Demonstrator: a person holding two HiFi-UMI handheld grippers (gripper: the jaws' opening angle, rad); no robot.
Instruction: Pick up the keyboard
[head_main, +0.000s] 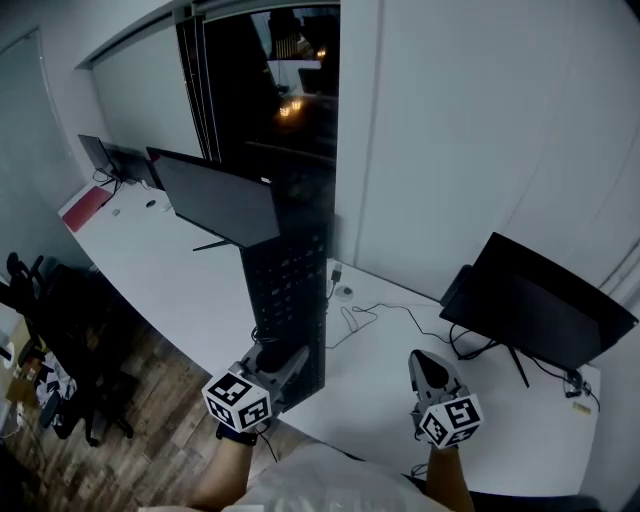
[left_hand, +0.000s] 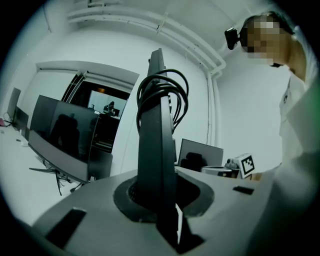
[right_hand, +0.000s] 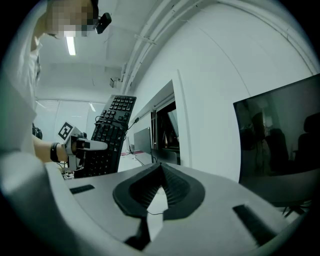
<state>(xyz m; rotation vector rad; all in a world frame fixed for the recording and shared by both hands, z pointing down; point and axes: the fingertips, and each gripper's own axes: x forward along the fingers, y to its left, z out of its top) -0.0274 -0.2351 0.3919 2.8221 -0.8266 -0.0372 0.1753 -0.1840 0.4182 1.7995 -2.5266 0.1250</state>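
Observation:
The black keyboard (head_main: 288, 290) stands on end above the white desk (head_main: 170, 290), lifted off it, with my left gripper (head_main: 283, 362) shut on its lower end. In the left gripper view the keyboard (left_hand: 156, 145) rises edge-on from between the jaws, its coiled cable (left_hand: 162, 92) bundled near the top. The right gripper view shows its keys (right_hand: 107, 137) facing the camera, with the left gripper (right_hand: 75, 145) clamped on its near edge. My right gripper (head_main: 428, 362) hovers over the desk's front right part; its jaws (right_hand: 159, 172) meet with nothing between them.
A dark monitor (head_main: 215, 200) stands behind the keyboard and another monitor (head_main: 535, 300) at the right. Loose cables (head_main: 370, 315) lie on the desk between them. A black office chair (head_main: 70, 330) stands on the wooden floor at the left. A white wall (head_main: 450, 150) backs the desk.

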